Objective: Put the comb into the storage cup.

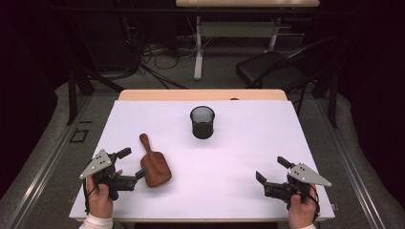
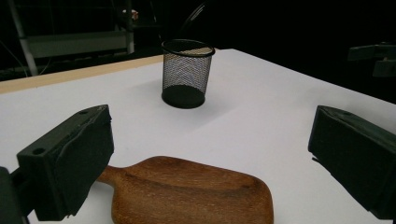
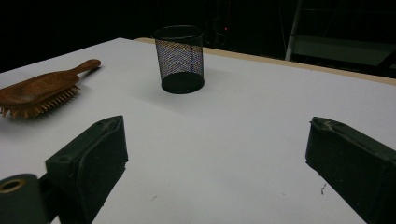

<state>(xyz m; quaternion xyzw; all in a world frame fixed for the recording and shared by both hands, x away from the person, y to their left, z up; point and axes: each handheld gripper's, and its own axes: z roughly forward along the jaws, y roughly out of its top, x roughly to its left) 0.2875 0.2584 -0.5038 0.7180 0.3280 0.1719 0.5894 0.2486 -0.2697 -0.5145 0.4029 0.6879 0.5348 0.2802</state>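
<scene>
A brown wooden hairbrush (image 1: 154,163) lies bristles down on the white table, handle pointing to the far left. It fills the foreground between the jaws in the left gripper view (image 2: 187,191) and lies at the far left in the right gripper view (image 3: 39,91). My left gripper (image 1: 133,163) is open just left of the brush head, its jaws apart and not touching the wood. A black mesh cup (image 1: 202,122) stands upright at the table's middle back (image 2: 186,73) (image 3: 180,58). My right gripper (image 1: 272,171) is open near the front right, over bare table.
The white table top (image 1: 239,157) ends in a wooden strip (image 1: 203,94) at the back. Behind it on the floor stand a black chair (image 1: 272,69), a desk frame (image 1: 198,47) and loose cables. Bare table lies between the two grippers.
</scene>
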